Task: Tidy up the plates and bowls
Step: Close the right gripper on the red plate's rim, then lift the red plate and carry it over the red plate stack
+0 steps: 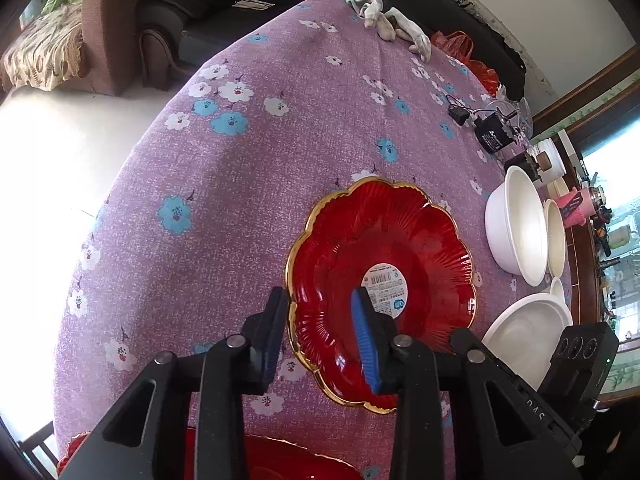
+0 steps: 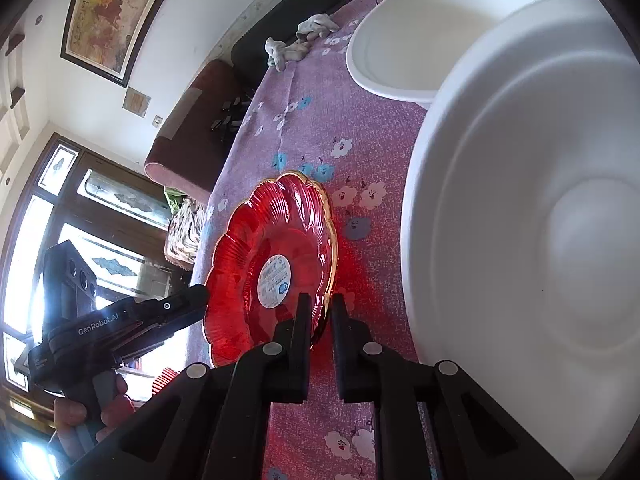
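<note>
The scalloped red glass plate with a gold rim (image 1: 380, 276) lies on the purple floral tablecloth (image 1: 224, 184); the left gripper (image 1: 320, 336) stands wide open astride its near rim, apparently to lift it for stacking. The right gripper (image 2: 320, 320) seems pinched on the opposite rim; only its view shows the big white bowl (image 2: 528, 240) close beside, while the left view alone reveals a second red plate (image 1: 280, 460) nearer.

Left hand-held gripper (image 1: 320, 336) stands with jaws apart, straddling the near-left rim of a red plate (image 1: 384, 256) with gold scalloped edge and a round label at its centre. The plate sits over a table (image 1: 224, 184) covered in purple floral cloth. White bowls (image 1: 516, 228) lie to the right. A second red plate (image 1: 296, 460) shows at the bottom edge.
</note>
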Action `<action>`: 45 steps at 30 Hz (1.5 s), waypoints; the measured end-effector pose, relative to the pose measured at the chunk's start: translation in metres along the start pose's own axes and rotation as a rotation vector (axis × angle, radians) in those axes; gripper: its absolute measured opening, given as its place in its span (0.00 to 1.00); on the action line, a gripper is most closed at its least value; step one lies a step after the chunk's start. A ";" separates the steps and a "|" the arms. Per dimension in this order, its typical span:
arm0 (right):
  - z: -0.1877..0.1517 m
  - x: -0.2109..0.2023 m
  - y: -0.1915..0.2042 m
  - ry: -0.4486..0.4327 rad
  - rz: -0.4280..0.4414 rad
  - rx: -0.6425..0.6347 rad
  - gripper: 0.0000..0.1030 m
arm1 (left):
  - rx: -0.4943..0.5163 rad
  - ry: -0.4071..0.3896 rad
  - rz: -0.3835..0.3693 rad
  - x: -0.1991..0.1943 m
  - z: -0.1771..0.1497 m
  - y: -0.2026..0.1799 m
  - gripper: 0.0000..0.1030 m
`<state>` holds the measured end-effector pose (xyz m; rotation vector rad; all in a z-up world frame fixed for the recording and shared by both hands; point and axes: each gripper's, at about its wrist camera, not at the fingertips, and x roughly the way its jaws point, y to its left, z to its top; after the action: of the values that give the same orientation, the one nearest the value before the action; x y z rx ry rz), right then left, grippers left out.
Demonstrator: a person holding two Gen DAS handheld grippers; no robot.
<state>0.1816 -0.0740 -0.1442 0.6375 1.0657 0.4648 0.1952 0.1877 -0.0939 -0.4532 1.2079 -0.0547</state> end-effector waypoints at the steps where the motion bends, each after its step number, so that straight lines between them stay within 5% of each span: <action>1: 0.000 0.000 -0.001 0.000 -0.001 0.001 0.11 | -0.003 -0.001 0.003 0.000 0.000 0.001 0.26; 11: -0.003 -0.003 -0.002 -0.002 -0.003 0.004 0.11 | -0.063 0.051 -0.002 0.020 -0.003 0.012 0.11; 25: -0.005 -0.008 0.002 -0.025 -0.023 -0.014 0.11 | -0.028 0.033 0.013 0.013 -0.006 0.003 0.10; 45: -0.025 -0.044 0.040 -0.119 0.059 -0.122 0.11 | 0.029 -0.120 0.042 -0.075 -0.043 -0.011 0.09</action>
<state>0.1390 -0.0662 -0.0970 0.5822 0.9004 0.5330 0.1311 0.1857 -0.0347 -0.4000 1.0974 -0.0086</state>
